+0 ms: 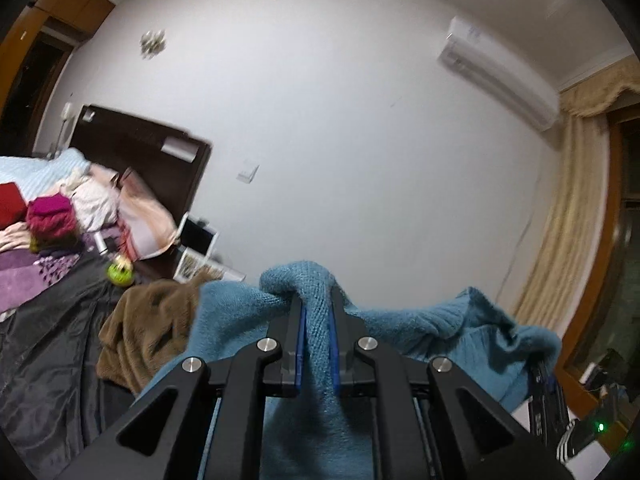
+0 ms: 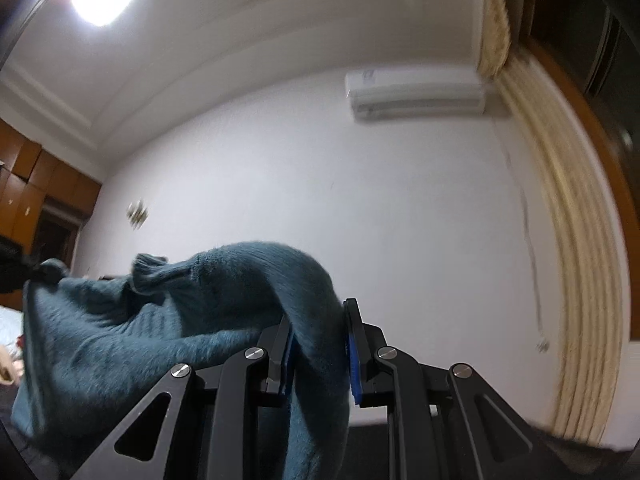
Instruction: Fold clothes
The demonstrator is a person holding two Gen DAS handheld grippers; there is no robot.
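Nearest the lens, the left tool [image 1: 317, 320] has its two blue-padded fingers [image 1: 301, 344] pressed in on a bunched ridge of a teal knit sweater [image 1: 420, 328], and the right tool [image 2: 318, 332] pinches another thick fold of the same sweater [image 2: 160, 320] between its own pads. The garment hangs in the air between the two tools, raised above the bed [image 1: 48, 320], sagging in a slack swag from one grip to the other, with a ribbed cuff or hem edge curling up near its middle. It looks soft, limp and fairly thick: it should drape rather than hold a line, stretch under its own weight, and cling rather than slide on the pads. Gripping a wad of knit, as both tools do here, is secure but hides the edges; a cleaner hold would be at the shoulder seams or hem corners, though which part each tool has now I cannot tell. A brown fleece garment [image 1: 148, 320] lies on the bed beside a dark sheet [image 1: 44, 360].
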